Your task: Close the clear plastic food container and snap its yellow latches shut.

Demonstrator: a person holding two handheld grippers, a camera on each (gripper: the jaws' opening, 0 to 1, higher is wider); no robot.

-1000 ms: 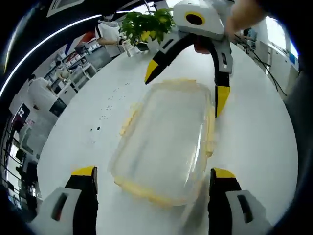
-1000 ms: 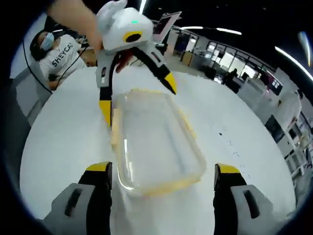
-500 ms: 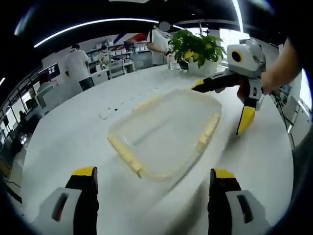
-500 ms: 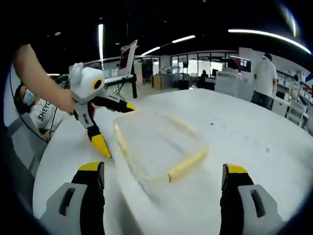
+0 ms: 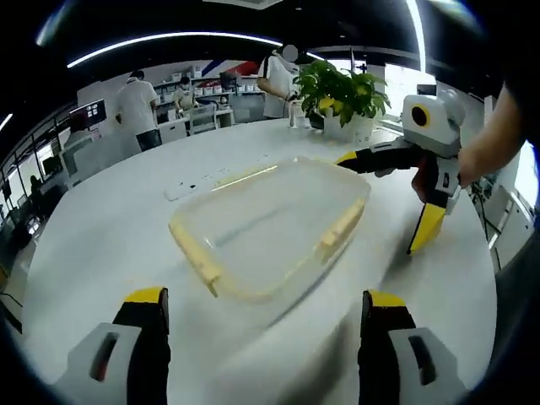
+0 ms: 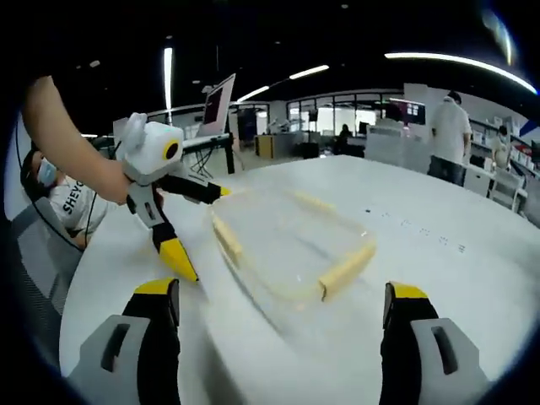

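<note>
Lying flat on the white bench (image 5: 101, 228), the clear container (image 5: 270, 224) has its lid on and sits between both grippers, long axis running from one toward the other. Left gripper (image 5: 263, 337) wide open, empty, well short of the near end. Right gripper (image 6: 283, 325) likewise spread, empty. Yellow latches (image 5: 340, 229) line its sides; whether they are snapped, cannot tell.

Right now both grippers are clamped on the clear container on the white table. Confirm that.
Wrong on the clamping. In the left gripper view the right gripper stands open beside the clear container, not gripping it; the left gripper is open too. It is on the white table.
</note>
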